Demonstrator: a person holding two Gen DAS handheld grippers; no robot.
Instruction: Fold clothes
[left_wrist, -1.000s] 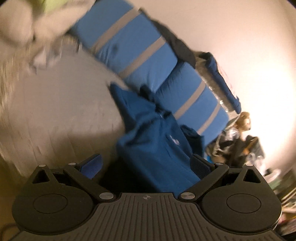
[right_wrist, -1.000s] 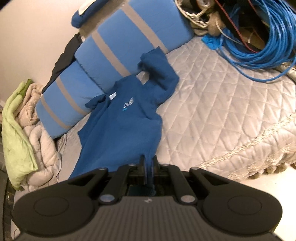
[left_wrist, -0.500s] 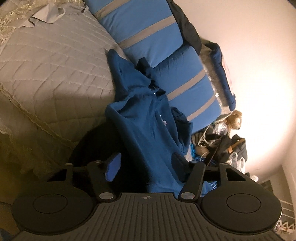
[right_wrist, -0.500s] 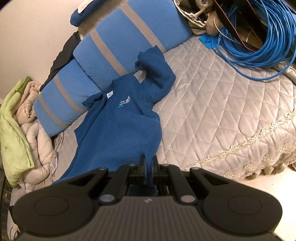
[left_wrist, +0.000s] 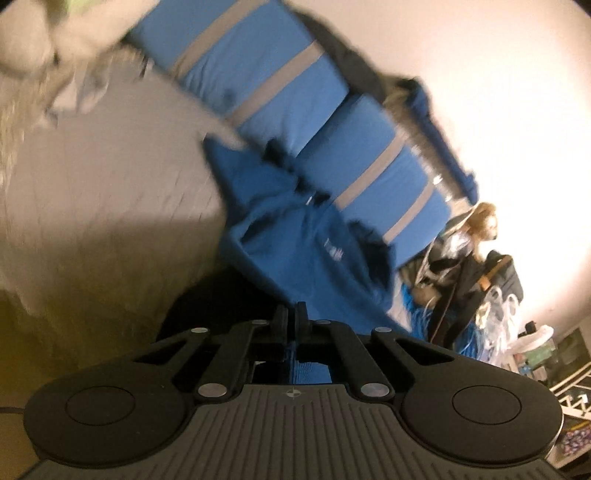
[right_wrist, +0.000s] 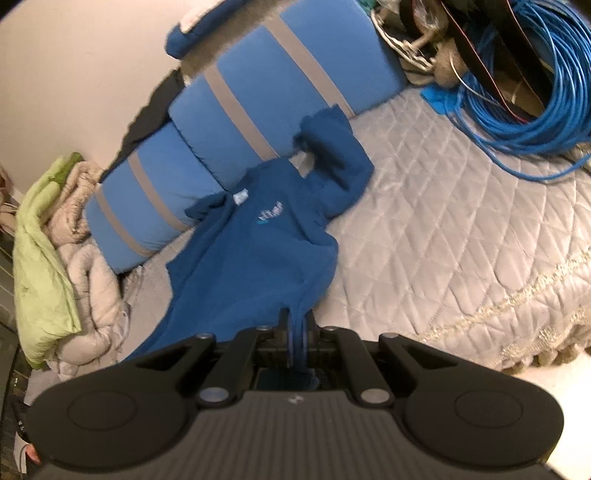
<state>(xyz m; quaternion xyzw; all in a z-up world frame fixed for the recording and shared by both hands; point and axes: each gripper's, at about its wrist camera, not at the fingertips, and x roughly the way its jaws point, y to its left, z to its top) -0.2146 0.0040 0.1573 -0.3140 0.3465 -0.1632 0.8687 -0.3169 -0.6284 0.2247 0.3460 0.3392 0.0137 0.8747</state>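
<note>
A dark blue sweatshirt (right_wrist: 258, 254) with a small white logo lies spread on the grey quilted bed (right_wrist: 443, 229), its collar toward the pillows and one sleeve bunched at the upper right. My right gripper (right_wrist: 296, 325) is shut on the near hem of the sweatshirt. In the blurred left wrist view the same sweatshirt (left_wrist: 314, 258) stretches away from my left gripper (left_wrist: 291, 314), which is shut on another part of its hem, with blue cloth showing between the fingers.
Two blue pillows with grey stripes (right_wrist: 266, 99) lean on the wall behind the sweatshirt. A coil of blue cable (right_wrist: 524, 122) lies at the bed's right. Beige and green blankets (right_wrist: 48, 251) are piled at the left. Bags and a plush toy (left_wrist: 484, 218) crowd the far corner.
My left gripper was open around the sweatshirt's hem and has now shut on it, and its view has swung. My right gripper stays shut on the hem, with the sweatshirt drawn slightly nearer.
</note>
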